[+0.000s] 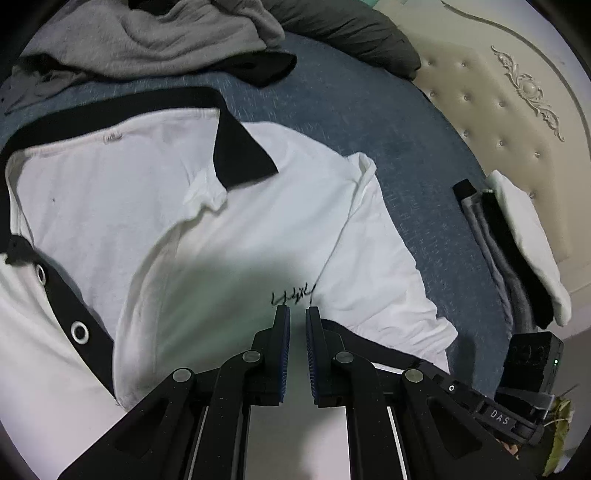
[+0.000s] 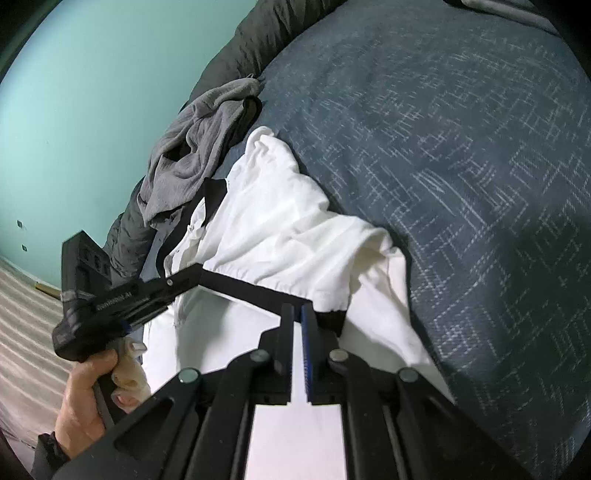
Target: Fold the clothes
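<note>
Lying on the bed: a white polo shirt [image 1: 207, 236] spread over a blue bedspread [image 1: 369, 122], front side up.
Shirt fabric: smooth white knit, lightly creased, with a black collar [image 1: 236, 147], a black button placket carrying silver metal eyelets [image 1: 79, 331], and a small black scribbled logo [image 1: 291, 297] on the chest.
Shirt sleeve: the short sleeve [image 1: 391, 266] lies flat toward the headboard side; in the right wrist view the white cloth bunches into soft folds with a black band [image 2: 258, 291] running across it.
Bedspread: dark blue weave with pale crosshatched streaks [image 2: 461, 184].
Other clothes: a rumpled grey garment [image 1: 140, 40] heaped beyond the collar, and a dark grey quilted cover [image 1: 351, 29] behind it.
Folded stack: grey, black and white pieces [image 1: 517, 251] piled neatly against the headboard.
Headboard: cream, button-tufted padding [image 1: 491, 110] with carved scrollwork.
Left claw [image 1: 297, 314]: its fingers stand nearly pressed together, only a thin slit between the blue ribbed pads, tips on the white chest cloth just below the logo; whether they pinch a fold of it I cannot tell.
Right claw [image 2: 297, 312]: squeezed almost shut, pinching the shirt at the black band.
Person's hand [image 2: 96, 387]: wrapped around the handle of the left claw's black body [image 2: 122, 299], seen from the right wrist.
Wall: plain pale green [image 2: 92, 92].
</note>
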